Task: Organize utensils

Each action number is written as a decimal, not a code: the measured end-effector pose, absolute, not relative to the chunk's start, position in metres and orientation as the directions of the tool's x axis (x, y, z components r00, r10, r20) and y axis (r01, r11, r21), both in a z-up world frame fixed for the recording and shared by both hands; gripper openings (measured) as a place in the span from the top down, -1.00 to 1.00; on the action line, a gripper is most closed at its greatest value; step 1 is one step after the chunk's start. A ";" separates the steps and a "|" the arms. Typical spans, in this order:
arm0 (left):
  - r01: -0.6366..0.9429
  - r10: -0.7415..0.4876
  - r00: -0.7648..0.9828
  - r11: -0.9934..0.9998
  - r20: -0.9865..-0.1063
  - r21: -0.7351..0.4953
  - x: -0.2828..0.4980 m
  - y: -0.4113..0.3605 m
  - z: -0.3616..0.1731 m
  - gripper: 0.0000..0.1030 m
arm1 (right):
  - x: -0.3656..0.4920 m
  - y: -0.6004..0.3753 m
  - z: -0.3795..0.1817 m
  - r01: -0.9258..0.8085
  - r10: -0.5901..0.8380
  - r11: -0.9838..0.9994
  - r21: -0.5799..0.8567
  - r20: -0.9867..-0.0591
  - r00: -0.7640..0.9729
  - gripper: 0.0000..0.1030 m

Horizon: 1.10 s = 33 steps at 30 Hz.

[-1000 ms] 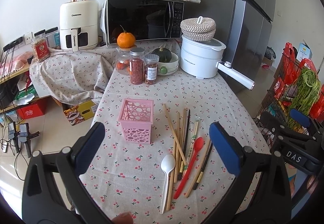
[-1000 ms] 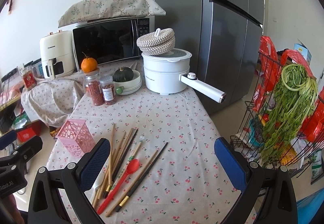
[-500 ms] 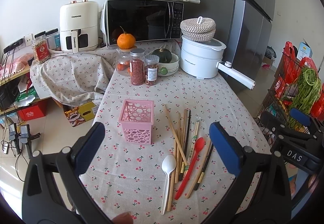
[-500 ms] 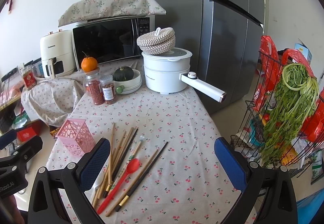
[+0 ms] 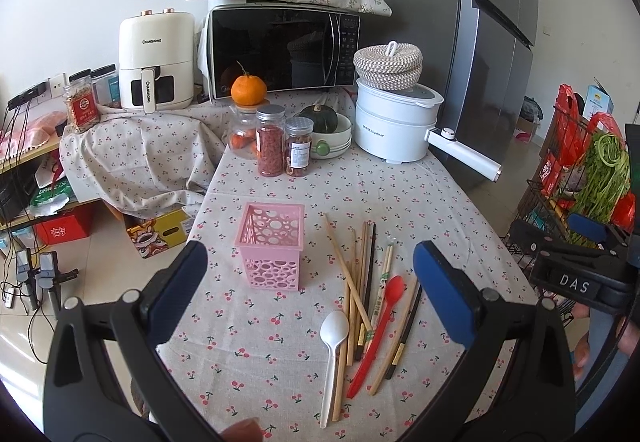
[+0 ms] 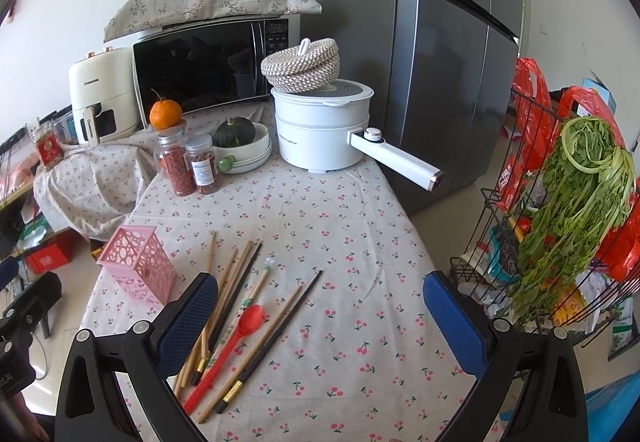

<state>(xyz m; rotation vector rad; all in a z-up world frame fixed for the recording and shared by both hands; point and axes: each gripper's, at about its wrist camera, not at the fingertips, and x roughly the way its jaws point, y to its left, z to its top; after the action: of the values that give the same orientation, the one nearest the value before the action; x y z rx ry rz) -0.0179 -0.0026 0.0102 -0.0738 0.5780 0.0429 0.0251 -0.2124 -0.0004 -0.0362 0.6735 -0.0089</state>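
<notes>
A pink perforated basket point(image 5: 272, 244) point(image 6: 138, 268) stands upright on the cherry-print tablecloth. To its right lie several wooden and black chopsticks point(image 5: 362, 282) point(image 6: 234, 282), a red spoon point(image 5: 380, 318) point(image 6: 234, 342) and a white spoon point(image 5: 332, 346) in a loose pile. My left gripper point(image 5: 310, 302) hovers open above the near table edge, basket and utensils showing between its fingers. My right gripper point(image 6: 320, 322) is open too, above the table's right half, holding nothing. The right gripper's body also shows in the left wrist view at the right edge point(image 5: 580, 262).
At the table's far end stand two spice jars point(image 5: 284, 146), an orange on a jar point(image 5: 248, 90), a bowl with a green squash point(image 5: 326, 122) and a white pot with a long handle point(image 5: 396, 126). Behind are a microwave point(image 5: 280, 50), air fryer point(image 5: 154, 60) and fridge point(image 6: 432, 54). A wire rack with greens point(image 6: 560, 202) stands right.
Both views have shifted only slightly; the left gripper has drawn back and risen a little. Nothing on the table has moved and both grippers stay open.
</notes>
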 end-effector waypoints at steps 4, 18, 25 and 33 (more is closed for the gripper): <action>-0.061 0.030 0.846 0.997 -0.532 -0.041 -0.019 -0.002 0.012 -0.98 | 0.024 -0.220 0.000 0.005 -0.014 1.000 -0.016 -0.633 0.774 -1.00; -0.018 -0.023 0.748 0.998 -0.663 -0.055 -0.006 0.003 0.001 -0.98 | 0.027 -0.219 -0.016 -0.090 0.086 0.995 0.036 -0.745 0.662 -1.00; 0.028 -0.110 0.693 0.992 -0.713 -0.126 0.009 0.000 -0.010 -0.98 | 0.035 -0.209 -0.029 -0.135 0.112 0.990 0.029 -0.747 0.655 -1.00; 0.106 -0.173 0.600 0.985 -0.781 -0.137 0.048 -0.014 -0.033 -0.98 | 0.084 -0.240 -0.060 -0.036 0.137 0.989 0.144 -0.795 0.591 -0.99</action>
<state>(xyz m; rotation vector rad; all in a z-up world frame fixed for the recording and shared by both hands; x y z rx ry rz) 0.0484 -0.0138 -0.0331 -0.0790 0.9130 -0.1624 0.0836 -0.2405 -0.0603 0.1168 0.9338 0.1007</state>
